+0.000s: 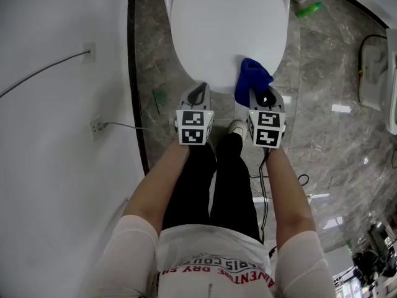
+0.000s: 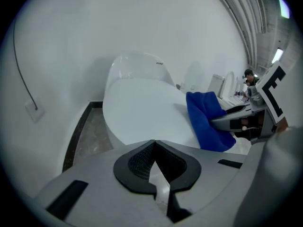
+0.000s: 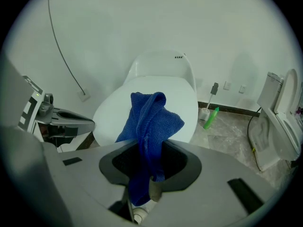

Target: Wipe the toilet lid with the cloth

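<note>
The white toilet lid is closed and lies at the top of the head view. A blue cloth hangs over the lid's near right edge, bunched upward. My right gripper is shut on the blue cloth, which runs between its jaws and out in front over the lid. My left gripper sits at the lid's near left edge, shut with nothing in it. From the left gripper view, the lid stretches ahead, with the cloth and the right gripper on the right.
A white wall with a socket and cable stands at the left. A green bottle lies on the grey marble floor right of the toilet. A second toilet stands at the far right. The person's legs are below the grippers.
</note>
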